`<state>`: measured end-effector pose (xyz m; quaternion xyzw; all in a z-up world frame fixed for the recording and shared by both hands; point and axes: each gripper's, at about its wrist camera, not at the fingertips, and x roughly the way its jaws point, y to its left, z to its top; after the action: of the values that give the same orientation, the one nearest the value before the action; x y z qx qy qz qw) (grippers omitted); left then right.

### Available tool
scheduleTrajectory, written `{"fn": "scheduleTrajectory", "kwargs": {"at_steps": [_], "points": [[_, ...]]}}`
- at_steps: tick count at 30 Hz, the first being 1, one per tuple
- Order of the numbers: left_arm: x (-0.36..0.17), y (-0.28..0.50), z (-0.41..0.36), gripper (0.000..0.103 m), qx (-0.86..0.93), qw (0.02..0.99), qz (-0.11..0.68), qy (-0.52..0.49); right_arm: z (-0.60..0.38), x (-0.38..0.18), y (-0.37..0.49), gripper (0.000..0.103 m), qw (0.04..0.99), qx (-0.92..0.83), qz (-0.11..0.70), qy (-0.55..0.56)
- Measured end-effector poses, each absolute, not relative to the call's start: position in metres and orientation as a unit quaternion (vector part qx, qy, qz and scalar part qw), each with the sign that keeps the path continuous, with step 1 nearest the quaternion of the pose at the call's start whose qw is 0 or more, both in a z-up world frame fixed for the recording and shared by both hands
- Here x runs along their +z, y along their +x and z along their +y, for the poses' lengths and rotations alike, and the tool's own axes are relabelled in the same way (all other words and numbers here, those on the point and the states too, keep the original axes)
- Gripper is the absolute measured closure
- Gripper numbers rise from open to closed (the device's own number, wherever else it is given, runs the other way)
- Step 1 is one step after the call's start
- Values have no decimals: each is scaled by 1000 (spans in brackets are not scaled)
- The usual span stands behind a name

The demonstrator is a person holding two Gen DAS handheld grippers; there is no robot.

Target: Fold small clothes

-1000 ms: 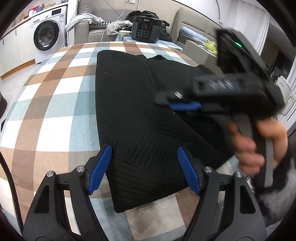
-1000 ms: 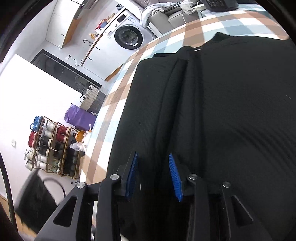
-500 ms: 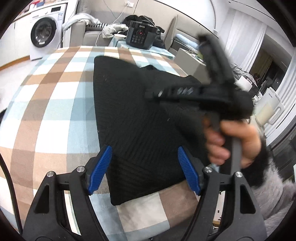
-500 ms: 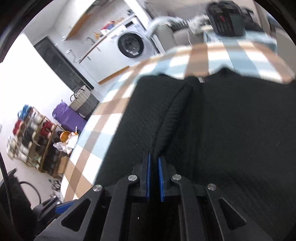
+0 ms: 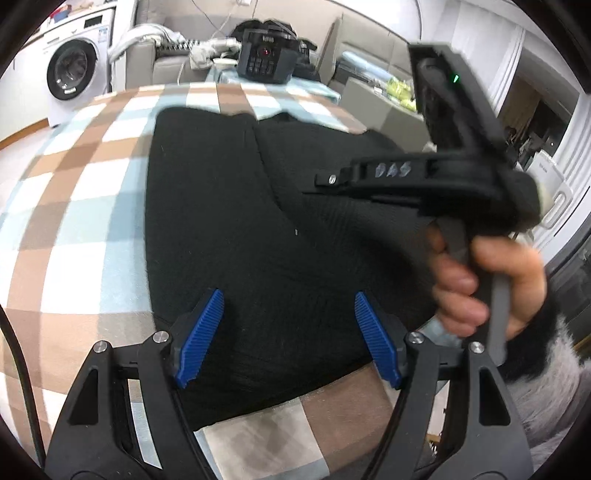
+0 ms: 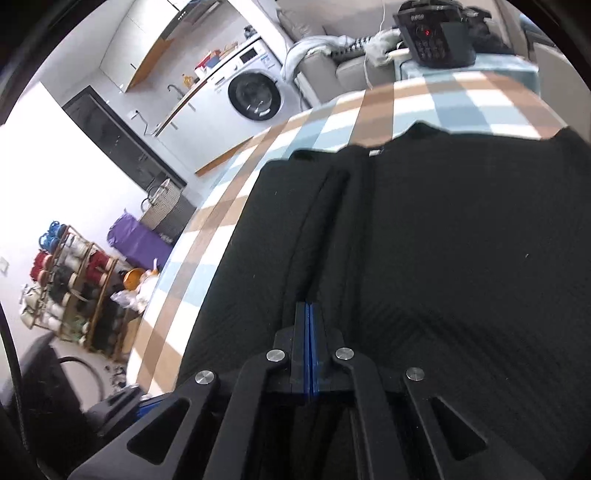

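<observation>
A black knit garment [image 5: 221, 221] [image 6: 461, 258] lies spread on the checked tablecloth [image 5: 74, 221] [image 6: 406, 103]. One side of it is folded inward, which leaves a long ridge. In the left wrist view my left gripper [image 5: 288, 328] hangs open over the garment's near hem, its blue pads [image 5: 201, 332] wide apart and touching nothing. My right gripper [image 6: 309, 314] is shut, its pads pressed together on the near end of that folded ridge. From the left wrist view the right gripper [image 5: 325, 181] reaches in from the right over the garment, held by a person's hand [image 5: 480, 280].
A black cooker-like appliance [image 5: 266, 59] [image 6: 436, 33] stands beyond the table's far edge, with a grey sofa behind it. A washing machine [image 5: 74, 74] [image 6: 255, 96] is at the far left. A shoe rack [image 6: 66, 288] and a purple bag stand on the floor left of the table.
The right gripper's jaws have closed from a clear gap to pads together on the garment's folded ridge. The right gripper tilted and shifted slightly over the garment. The left gripper's jaws stayed open.
</observation>
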<state>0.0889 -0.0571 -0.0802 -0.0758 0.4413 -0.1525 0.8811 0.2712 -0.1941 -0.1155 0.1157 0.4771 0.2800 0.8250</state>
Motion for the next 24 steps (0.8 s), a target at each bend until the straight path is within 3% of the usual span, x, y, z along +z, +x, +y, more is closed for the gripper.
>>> {"fn": "scheduleTrajectory", "kwargs": {"at_steps": [1, 6, 7, 11, 14, 18, 23, 24], "points": [[-85, 89, -58, 32, -148, 880, 447, -72, -194, -115, 271, 101, 824, 283, 477, 117], [-89, 88, -66, 31, -149, 880, 448, -51, -190, -121, 284, 76, 804, 301, 493, 138], [-90, 88, -67, 31, -150, 879, 449, -49, -186, -123, 289, 75, 801, 306, 496, 139], [-91, 88, -68, 31, -158, 877, 451, -43, -164, -138, 309, 75, 789, 304, 516, 141], [-90, 88, -66, 31, -162, 877, 450, -49, -151, -136, 313, 96, 802, 297, 502, 130], [-85, 84, -59, 31, -173, 876, 445, -70, -142, -108, 296, 97, 841, 291, 449, 78], [-87, 82, -61, 31, -185, 869, 454, -64, -144, -137, 308, 97, 819, 262, 505, 72], [-87, 81, -62, 31, -185, 869, 454, -62, -148, -137, 309, 91, 818, 268, 502, 86]]}}
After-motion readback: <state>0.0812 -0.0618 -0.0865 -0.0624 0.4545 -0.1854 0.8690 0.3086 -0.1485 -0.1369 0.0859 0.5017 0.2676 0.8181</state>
